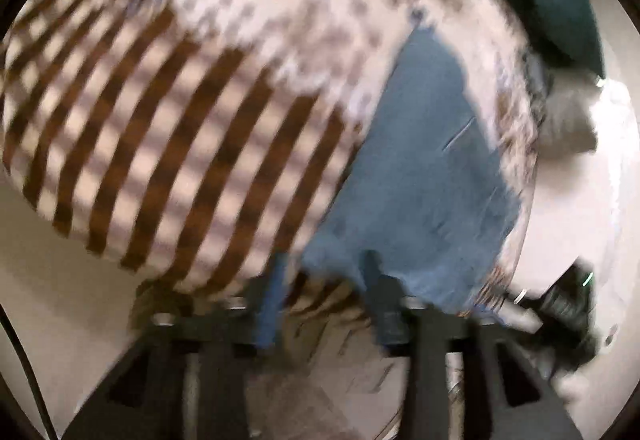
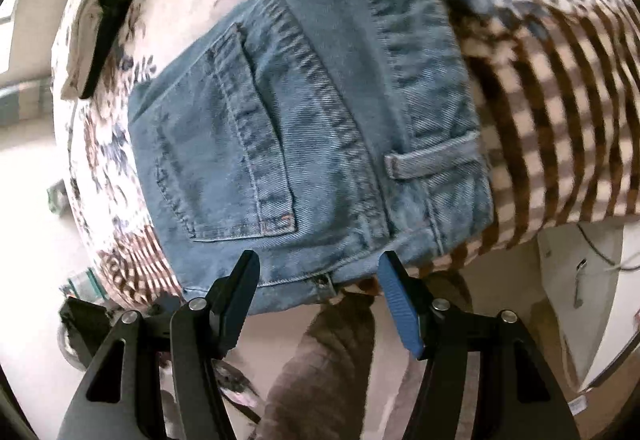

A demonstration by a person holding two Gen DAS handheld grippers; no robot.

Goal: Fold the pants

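Blue denim: the pants (image 2: 304, 136) lie flat on a patterned blanket (image 2: 560, 112), the seat with its back pocket (image 2: 224, 144) and a belt loop (image 2: 432, 160) turned up, the near edge hanging just past the surface's edge. Spread like this, they offer a clean edge to take. The right claw (image 2: 316, 272) stands open with its fingertips on either side of that near edge, apparently poised to pinch it. The left claw (image 1: 324, 272), blurred, also looks open, its tips at the end of a plain denim stretch (image 1: 420, 176), probably a leg. What carries the blanket, bed or worktop, I cannot tell.
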